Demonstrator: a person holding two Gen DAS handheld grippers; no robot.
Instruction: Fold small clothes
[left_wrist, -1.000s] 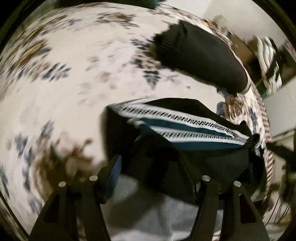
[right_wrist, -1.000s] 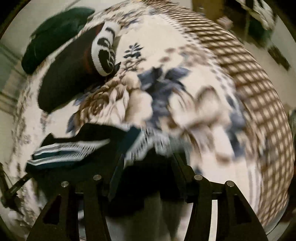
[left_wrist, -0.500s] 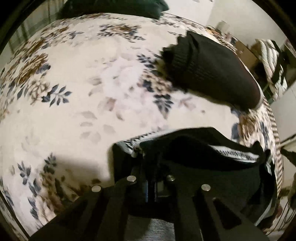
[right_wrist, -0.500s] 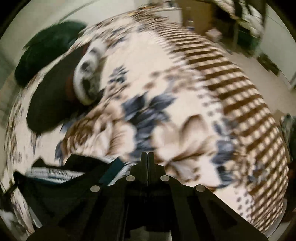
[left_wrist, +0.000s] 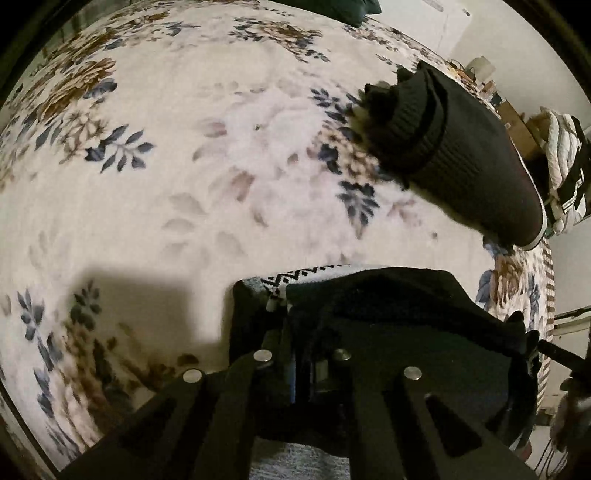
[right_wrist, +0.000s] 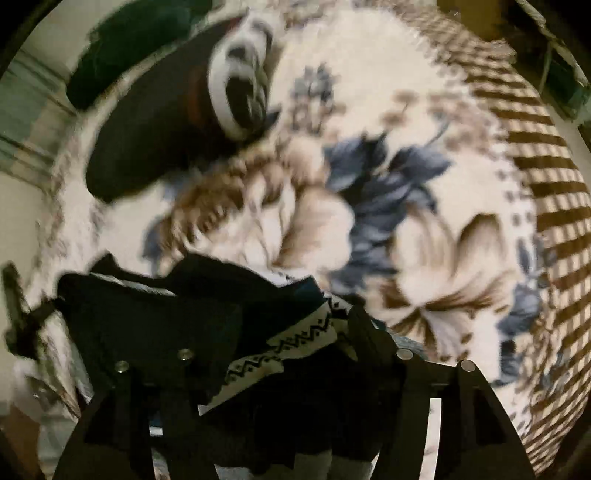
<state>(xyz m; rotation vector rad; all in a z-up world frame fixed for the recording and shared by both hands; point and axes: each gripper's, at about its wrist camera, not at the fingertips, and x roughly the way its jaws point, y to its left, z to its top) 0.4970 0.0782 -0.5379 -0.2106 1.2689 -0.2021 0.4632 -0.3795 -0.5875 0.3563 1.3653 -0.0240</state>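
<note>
On the flowery blanket (left_wrist: 155, 206), the small black patterned garment (left_wrist: 388, 295) lay partly folded beside an already folded black one (left_wrist: 461, 162), with the left gripper (left_wrist: 303, 354) clamped on it and the right gripper (right_wrist: 291, 343) spread apart around it.

Two dark garments (left_wrist: 388, 306) (left_wrist: 461, 158), one floral blanket (left_wrist: 184, 166).
</note>
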